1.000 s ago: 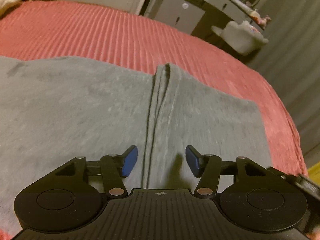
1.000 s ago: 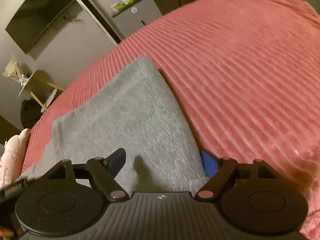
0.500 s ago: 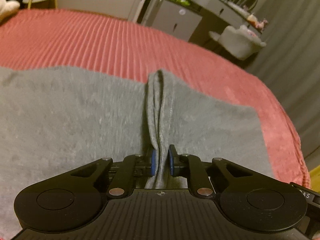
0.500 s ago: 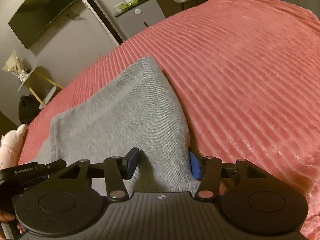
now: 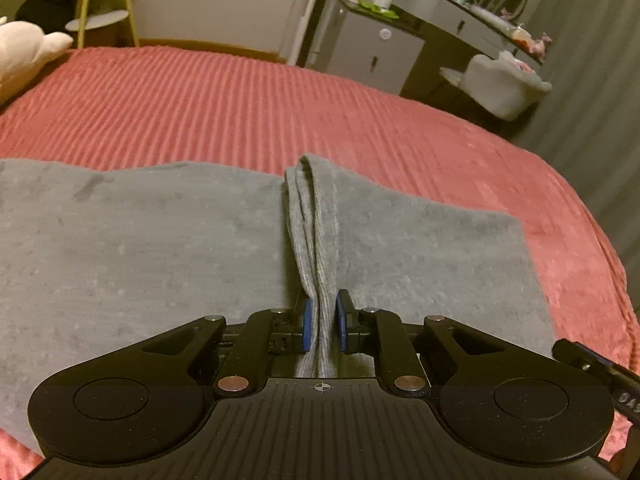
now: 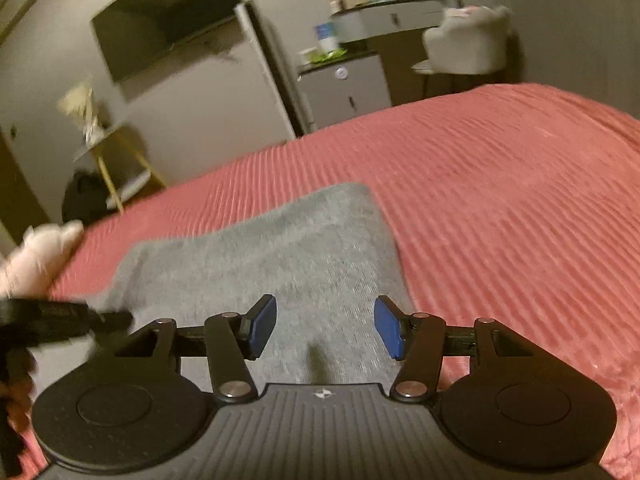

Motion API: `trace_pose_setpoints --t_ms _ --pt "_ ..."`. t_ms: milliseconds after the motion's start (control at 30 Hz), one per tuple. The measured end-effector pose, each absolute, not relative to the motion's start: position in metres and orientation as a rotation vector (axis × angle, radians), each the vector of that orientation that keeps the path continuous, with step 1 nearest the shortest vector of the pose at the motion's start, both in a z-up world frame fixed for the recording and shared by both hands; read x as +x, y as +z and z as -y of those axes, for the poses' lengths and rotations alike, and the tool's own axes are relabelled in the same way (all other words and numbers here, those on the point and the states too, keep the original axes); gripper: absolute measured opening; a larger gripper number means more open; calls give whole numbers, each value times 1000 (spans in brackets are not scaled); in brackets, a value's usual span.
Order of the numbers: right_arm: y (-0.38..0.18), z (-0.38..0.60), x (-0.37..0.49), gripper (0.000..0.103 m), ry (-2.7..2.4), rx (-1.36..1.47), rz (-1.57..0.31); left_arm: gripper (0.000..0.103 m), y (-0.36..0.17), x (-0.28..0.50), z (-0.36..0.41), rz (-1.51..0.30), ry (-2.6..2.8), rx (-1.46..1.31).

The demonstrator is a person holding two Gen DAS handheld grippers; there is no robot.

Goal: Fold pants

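Left gripper [image 5: 321, 326]: jaws drawn narrow on a raised ridge of the grey pants [image 5: 140, 248], the pinched fabric standing up between the blue pads [image 5: 306, 325]. The ridge runs from the pads toward 12 o'clock, ending at the far edge of the cloth. The pants lie flat on the red bedspread [image 5: 240, 100], spreading toward 9 o'clock and 3 o'clock of the grip.

Right gripper [image 6: 325, 326]: jaws wide apart, nothing between them, hovering over the pants [image 6: 280, 248]; whether the pads touch the cloth cannot be told. The cloth's right edge lies just at 3 o'clock of the right pad, with bare bedspread [image 6: 500, 200] beyond it. The view is blurred.

Judgement on the step: a grasp is being set up for a fold, one side secured, the other not. To do it well, the right gripper should close on the edge at the same depth as the left, taking all layers, before either lifts. The two should then rise together, so the cloth hangs level and the fold lands square. The ridge in the left grip looks to be more than one layer; a shallow bite could let a layer slip.

Containers: none on the bed. Small jars or bottles on the desk [image 5: 440, 28] at 1 o'clock are too small to read, contents unknown.
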State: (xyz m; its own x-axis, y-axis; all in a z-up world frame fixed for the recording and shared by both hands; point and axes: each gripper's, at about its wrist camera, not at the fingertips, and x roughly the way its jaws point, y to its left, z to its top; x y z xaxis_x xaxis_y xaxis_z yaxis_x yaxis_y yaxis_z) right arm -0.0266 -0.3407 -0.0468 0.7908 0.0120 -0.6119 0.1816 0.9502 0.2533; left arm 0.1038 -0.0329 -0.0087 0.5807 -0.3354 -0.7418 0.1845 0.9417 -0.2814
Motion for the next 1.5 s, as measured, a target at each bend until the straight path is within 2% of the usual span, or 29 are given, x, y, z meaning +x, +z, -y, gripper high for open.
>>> trace_pose_setpoints --t_ms 67,200,233,300,367,533,700,833,933,1033,1133,1333,1400,1500 --pt "-48 336 -23 34 -70 290 -664 15 -9 105 28 -895 -281 -163" --pt "-58 330 -13 34 -69 285 -703 19 -20 109 21 -909 -226 -140" --pt "-65 336 -5 34 -77 295 -742 23 -25 110 21 -912 -215 -126" --pt "-76 342 6 34 -99 333 -811 46 -25 104 20 -887 -188 -103" --pt "-79 349 10 34 -108 375 -807 54 -18 94 17 -840 -141 -90" --pt "-80 344 14 34 -112 345 -790 61 -4 60 24 -710 -190 -52" --pt "-78 337 18 34 -129 318 -757 62 -12 51 50 -701 -253 1" --pt "-79 335 29 34 -134 283 -747 68 -34 59 59 -740 -224 79" --pt "-81 330 41 34 -133 222 -738 69 -48 67 61 -792 -204 149" --pt "-80 332 58 33 -132 177 -729 67 -29 81 59 -759 -195 125" --pt "-76 337 80 33 -143 187 -733 70 -14 104 62 -723 -211 91" --pt "-62 351 120 33 -177 186 -739 73 -34 154 83 -752 -163 169" --pt "-66 356 136 34 -211 154 -725 89 -45 166 84 -776 -147 170" --pt "-82 365 145 41 -193 168 -753 93 -51 165 74 -773 -144 132"
